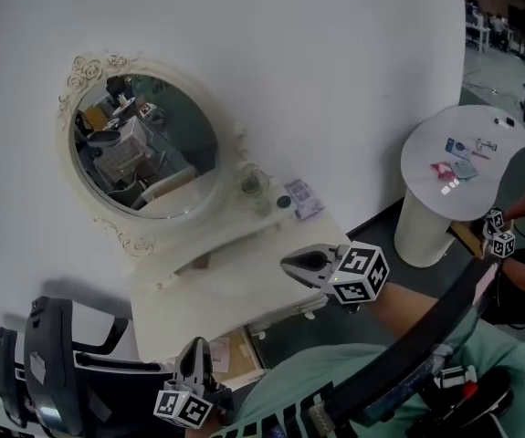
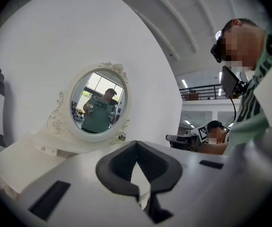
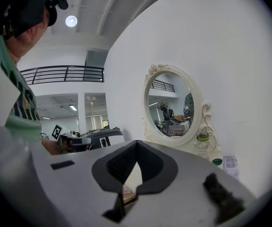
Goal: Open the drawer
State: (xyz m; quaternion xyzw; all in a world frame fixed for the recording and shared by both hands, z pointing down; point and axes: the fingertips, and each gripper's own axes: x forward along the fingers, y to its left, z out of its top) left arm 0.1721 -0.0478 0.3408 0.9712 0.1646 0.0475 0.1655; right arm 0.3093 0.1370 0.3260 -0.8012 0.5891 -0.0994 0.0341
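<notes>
A white vanity table [image 1: 216,286] with an oval mirror [image 1: 143,149] stands against the curved white wall. Its drawer front [image 1: 285,310] runs under the near edge and sits flush with it. My right gripper [image 1: 289,263] hovers level over the table's right front corner, jaws shut and empty. My left gripper [image 1: 194,354] is lower left, short of the table, shut on nothing. The left gripper view looks past the shut left gripper [image 2: 136,148] at the mirror [image 2: 98,103]. The right gripper view shows the shut right gripper [image 3: 136,145] and the mirror [image 3: 169,105].
A small bottle [image 1: 251,185] and a printed card [image 1: 303,199] stand on the vanity's back right. A round white pedestal table [image 1: 495,167] with small items is at right. Another person's hand with marker cubes [image 1: 499,235] is beside it. A black chair [image 1: 52,363] stands at left.
</notes>
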